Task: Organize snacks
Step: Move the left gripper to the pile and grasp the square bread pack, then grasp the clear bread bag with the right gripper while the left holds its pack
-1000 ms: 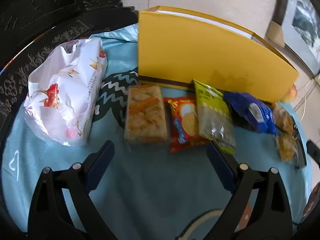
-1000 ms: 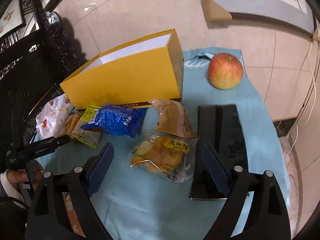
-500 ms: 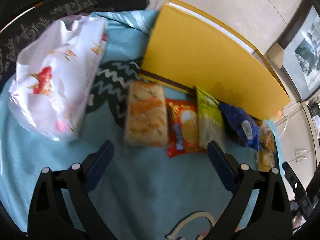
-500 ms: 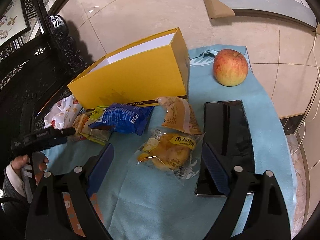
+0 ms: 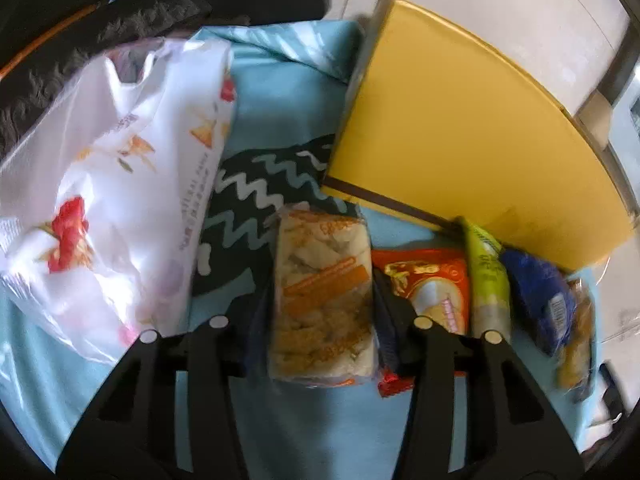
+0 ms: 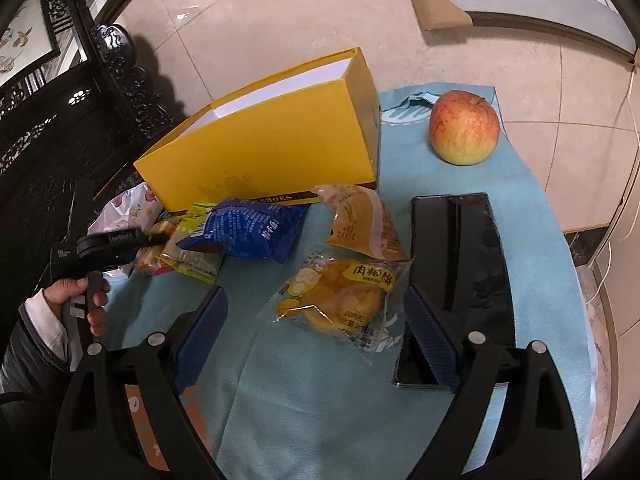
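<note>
A clear-wrapped pastry pack [image 5: 324, 300] lies on the teal cloth [image 5: 304, 420], between the fingers of my left gripper [image 5: 320, 312]. Its jaws are closing and both pads touch the pack's long sides. To its right lie a red biscuit pack [image 5: 432, 284], a green packet [image 5: 488, 280] and a blue packet [image 5: 536, 296]. The yellow shoe box [image 5: 460, 140] stands open behind them. My right gripper [image 6: 316, 320] hovers open, with a yellow meat-floss cake packet [image 6: 340, 296] just beyond its fingertips and nothing in its grip. A brown packet [image 6: 360, 224] lies behind that.
A large white printed bag [image 5: 112, 168] lies left of the pastry pack. A black phone [image 6: 456, 280] lies right of the cake packet, and an apple [image 6: 464, 128] sits at the far right corner. A person's hand [image 6: 80, 292] holds the left gripper. Dark carved furniture borders the left.
My left gripper has moved forward over the pastry pack and its jaws have come in from wide open to the pack's sides. The right gripper has stayed in place.
</note>
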`<state>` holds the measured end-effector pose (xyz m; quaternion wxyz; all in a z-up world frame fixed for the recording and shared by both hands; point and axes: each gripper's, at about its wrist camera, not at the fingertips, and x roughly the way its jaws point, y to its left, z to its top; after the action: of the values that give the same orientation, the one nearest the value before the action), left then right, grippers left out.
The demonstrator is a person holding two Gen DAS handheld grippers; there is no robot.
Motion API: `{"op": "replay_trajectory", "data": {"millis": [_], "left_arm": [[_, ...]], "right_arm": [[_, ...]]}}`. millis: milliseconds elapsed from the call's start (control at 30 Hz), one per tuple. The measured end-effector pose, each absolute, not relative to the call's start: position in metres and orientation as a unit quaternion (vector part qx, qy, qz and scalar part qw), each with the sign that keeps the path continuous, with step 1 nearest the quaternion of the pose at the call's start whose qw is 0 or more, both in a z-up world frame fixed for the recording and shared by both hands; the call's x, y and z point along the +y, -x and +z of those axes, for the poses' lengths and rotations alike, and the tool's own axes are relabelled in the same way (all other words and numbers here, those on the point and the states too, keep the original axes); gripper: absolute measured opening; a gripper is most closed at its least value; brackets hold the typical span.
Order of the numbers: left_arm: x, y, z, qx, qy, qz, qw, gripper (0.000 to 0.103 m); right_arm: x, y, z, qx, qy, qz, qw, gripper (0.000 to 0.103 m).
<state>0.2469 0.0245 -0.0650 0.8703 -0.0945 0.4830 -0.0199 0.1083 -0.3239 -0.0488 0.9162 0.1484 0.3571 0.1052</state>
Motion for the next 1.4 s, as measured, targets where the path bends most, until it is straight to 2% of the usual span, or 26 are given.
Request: {"op": "replay_trajectory", "data": {"millis": [333,367,433,633,900,933,967,1000,1033,1067,1167,1400], "left_arm": [[0.016,-0.177,-0.062,0.477,0.079,-0.02,0.875,0.046],[0.015,-0.169,-0.061,0.475,0.08,-0.029,0.876,0.046],[0.014,-0.156,-0.06,0.476,0.085,-0.047,0.874,0.046],[0.018,-0.147,-0.062,0.474,0.083,-0.065,0.874,0.046],[0.015,-0.147,-0.064,0.468,0.083,-0.068,0.877,0.047],[0.015,-0.148,-0.064,0.469,0.083,-0.067,0.877,0.047],[0.016,-0.148,-0.063,0.469,0.083,-0.067,0.877,0.047],[0.015,-0.148,-0.063,0.469,0.084,-0.067,0.877,0.047],[0.016,-0.148,-0.063,0.468,0.086,-0.067,0.877,0.047],[0.016,-0.148,-0.063,0.468,0.089,-0.067,0.877,0.047],[0.017,-0.147,-0.062,0.47,0.092,-0.068,0.875,0.046],[0.018,-0.138,-0.058,0.478,0.095,-0.074,0.87,0.046]], "right_arm": [[-0.342,-0.105,-0.041,0.351,-0.143,0.076,0.922,0.09],[-0.34,-0.105,-0.041,0.353,-0.129,0.076,0.924,0.096],[-0.331,-0.106,-0.046,0.361,-0.086,0.08,0.925,0.097],[-0.307,-0.126,-0.059,0.381,-0.035,0.08,0.921,0.097],[-0.276,-0.165,-0.08,0.446,0.025,0.107,0.888,0.098],[-0.274,-0.166,-0.083,0.454,0.022,0.111,0.884,0.094],[-0.269,-0.164,-0.083,0.444,0.036,0.108,0.889,0.08],[-0.267,-0.161,-0.08,0.438,0.036,0.107,0.892,0.071],[-0.267,-0.157,-0.077,0.435,0.019,0.116,0.893,0.047],[-0.266,-0.154,-0.074,0.435,0.007,0.126,0.892,0.032],[-0.266,-0.136,-0.061,0.412,0.0,0.123,0.903,0.027],[-0.268,-0.119,-0.053,0.406,-0.036,0.133,0.903,0.029]]}}
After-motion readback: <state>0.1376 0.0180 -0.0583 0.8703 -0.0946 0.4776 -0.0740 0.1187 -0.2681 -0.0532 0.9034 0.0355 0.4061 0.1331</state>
